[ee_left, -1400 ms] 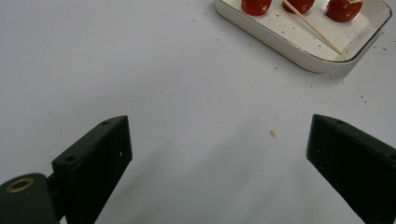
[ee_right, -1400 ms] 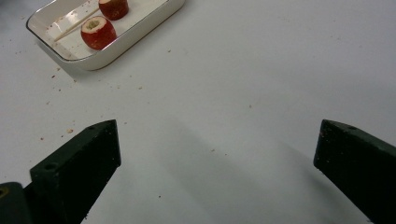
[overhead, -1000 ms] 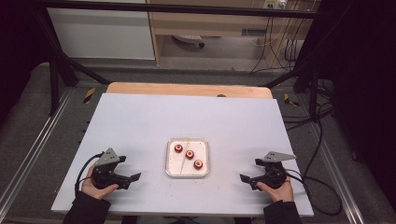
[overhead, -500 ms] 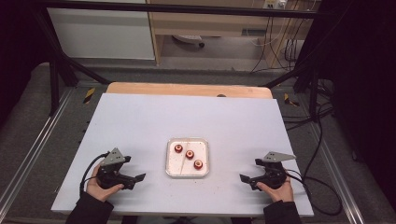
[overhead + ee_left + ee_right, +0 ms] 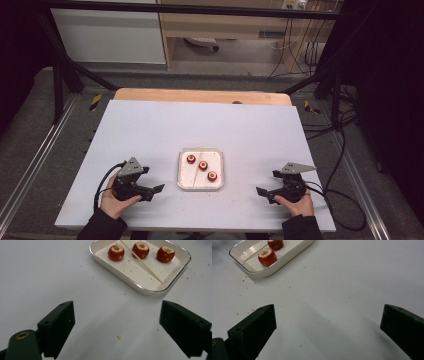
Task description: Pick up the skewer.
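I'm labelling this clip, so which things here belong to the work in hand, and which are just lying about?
In the work:
tray
three cored red fruits
wooden skewer
left hand-held gripper, open
right hand-held gripper, open

Lying about:
crumbs on the table

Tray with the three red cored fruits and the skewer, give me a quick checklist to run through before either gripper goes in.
1. Left gripper open: ok, jaws stand wide apart with nothing between them.
2. Right gripper open: ok, jaws wide apart, nothing held.
3. Tray flat on the white table, between the two grippers: ok.
4. Three cored red fruits upright in the tray, apart from one another: ok.
5. Wooden skewer free to grasp: ok, it lies slanted on the tray floor; whether it touches a fruit, cannot tell.
6. Path to the tray: ok, bare table with a few crumbs.
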Demonstrator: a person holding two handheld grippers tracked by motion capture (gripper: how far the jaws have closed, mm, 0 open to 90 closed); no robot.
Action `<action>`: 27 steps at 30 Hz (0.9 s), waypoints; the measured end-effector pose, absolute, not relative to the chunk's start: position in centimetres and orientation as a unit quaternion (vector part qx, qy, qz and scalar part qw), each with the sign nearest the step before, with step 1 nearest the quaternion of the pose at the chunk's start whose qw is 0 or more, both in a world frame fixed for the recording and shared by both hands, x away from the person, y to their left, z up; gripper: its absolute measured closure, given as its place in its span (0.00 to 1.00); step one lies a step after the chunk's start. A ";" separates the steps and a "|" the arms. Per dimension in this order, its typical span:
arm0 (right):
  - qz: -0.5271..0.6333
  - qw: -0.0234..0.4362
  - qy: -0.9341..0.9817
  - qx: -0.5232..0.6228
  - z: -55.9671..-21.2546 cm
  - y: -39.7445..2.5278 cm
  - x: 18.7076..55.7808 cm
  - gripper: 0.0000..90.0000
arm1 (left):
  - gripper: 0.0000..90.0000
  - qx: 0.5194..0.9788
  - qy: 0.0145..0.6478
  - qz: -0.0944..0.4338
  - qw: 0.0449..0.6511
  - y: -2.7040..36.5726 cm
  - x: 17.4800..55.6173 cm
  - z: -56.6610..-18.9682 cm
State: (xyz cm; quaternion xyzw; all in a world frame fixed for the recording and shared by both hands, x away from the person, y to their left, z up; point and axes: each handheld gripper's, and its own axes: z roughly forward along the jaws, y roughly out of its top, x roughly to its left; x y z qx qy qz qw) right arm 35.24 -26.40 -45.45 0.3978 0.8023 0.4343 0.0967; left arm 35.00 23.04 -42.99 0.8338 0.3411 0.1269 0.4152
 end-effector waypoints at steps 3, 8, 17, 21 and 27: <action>0.435 0.096 0.802 0.399 -45.4 -26.4 35.2 0.01 | 0.20 0.832 0.338 0.127 0.421 22.2 34.9 -42.4; 0.435 0.096 0.802 0.399 -45.4 -26.4 35.2 0.01 | 0.32 0.831 0.329 0.134 0.427 20.6 34.9 -41.8; 0.434 0.097 0.802 0.398 -45.4 -26.3 35.2 0.01 | 0.53 0.845 0.315 0.127 0.413 17.0 35.4 -41.6; 0.433 0.096 0.803 0.398 -45.4 -26.3 35.2 0.01 | 0.62 0.851 0.312 0.119 0.404 15.7 35.8 -41.9; 0.433 0.096 0.803 0.397 -45.4 -26.3 35.2 0.02 | 0.77 0.856 0.307 0.105 0.402 13.8 36.4 -42.2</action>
